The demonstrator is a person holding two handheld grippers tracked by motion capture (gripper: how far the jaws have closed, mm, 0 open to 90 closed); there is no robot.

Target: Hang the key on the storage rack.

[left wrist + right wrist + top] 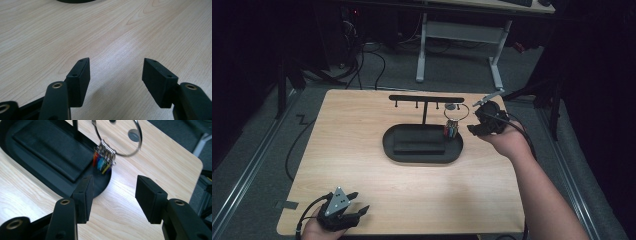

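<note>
A black T-shaped stand point(426, 99) with small hooks rises from a black oval base point(392, 145) at the table's middle. A metal ring point(456, 111) point(138, 135) carrying several coloured tags point(451, 130) point(103, 162) hangs by the bar's right end, the tags dangling over the base's right edge. My right gripper point(473, 125) point(113, 180) is open just to the right of the ring, pointing at it, with nothing between its jaws. My left gripper point(360, 202) point(116, 60) is open over bare wood near the table's front left corner.
The base point(32, 165) has a raised rectangular pad point(50, 147) in its middle. A small round grey hole point(133, 135) sits in the table behind the ring. The table's right edge lies close to my right hand. Cables and desk legs stand on the floor beyond.
</note>
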